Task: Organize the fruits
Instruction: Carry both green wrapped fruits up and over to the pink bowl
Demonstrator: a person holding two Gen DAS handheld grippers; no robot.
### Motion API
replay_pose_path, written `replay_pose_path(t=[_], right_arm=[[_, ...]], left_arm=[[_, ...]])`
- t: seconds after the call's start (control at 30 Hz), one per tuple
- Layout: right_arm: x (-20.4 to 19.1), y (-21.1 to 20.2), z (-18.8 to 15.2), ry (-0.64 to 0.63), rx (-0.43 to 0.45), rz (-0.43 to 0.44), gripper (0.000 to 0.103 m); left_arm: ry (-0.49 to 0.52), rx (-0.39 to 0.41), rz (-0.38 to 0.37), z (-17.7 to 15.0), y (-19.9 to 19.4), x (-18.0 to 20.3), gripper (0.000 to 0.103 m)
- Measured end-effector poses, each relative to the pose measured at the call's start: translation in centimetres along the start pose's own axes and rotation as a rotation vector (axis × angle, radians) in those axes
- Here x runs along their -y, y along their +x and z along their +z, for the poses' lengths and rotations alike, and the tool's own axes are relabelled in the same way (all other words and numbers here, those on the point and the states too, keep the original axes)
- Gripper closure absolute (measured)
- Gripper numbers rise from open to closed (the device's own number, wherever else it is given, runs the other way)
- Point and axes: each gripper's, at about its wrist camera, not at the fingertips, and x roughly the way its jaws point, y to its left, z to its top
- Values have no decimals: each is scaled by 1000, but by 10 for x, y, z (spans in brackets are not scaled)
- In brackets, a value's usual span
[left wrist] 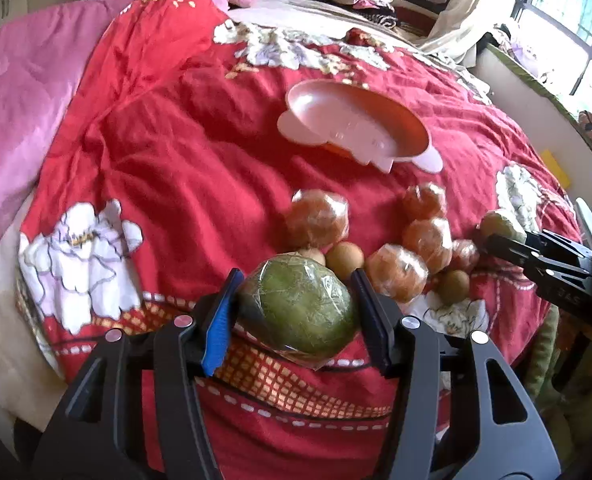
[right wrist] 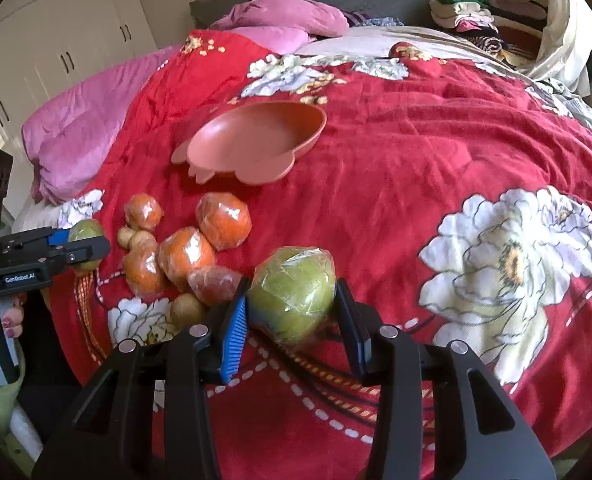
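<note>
Low in both wrist views, each gripper is clamped on a wrapped green fruit: left gripper [left wrist: 296, 312] squeezes one green fruit [left wrist: 299, 308], right gripper [right wrist: 292, 312] pinches the other green fruit [right wrist: 294, 294], pads pressing both sides. Likely both get carried to the pink dish [left wrist: 375, 144], empty at frame centre, just beyond the pile. Wrapped oranges [right wrist: 184, 256] and small brown fruits [left wrist: 343, 258] sit bunched together between the grippers, waiting. Everything rests on a rumpled red flowered bedspread [right wrist: 415, 160], soft and uneven, so round fruit could roll. Pink pillows [right wrist: 296, 14] upper left, folded clothes [right wrist: 467, 8] upper right, window [left wrist: 567, 12] far right.
</note>
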Motion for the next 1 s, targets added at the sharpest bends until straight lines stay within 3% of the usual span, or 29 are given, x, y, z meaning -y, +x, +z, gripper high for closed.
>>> replay_pose_path(t=[0.37,1.0], right_arm=[[0,-12,34,-29,72,16,63],[-11,9,96,-100,95,54,63]], left_arm=[[-5,58,-15,51,-1,1,56],[43,25,-51,107,43,10,56]])
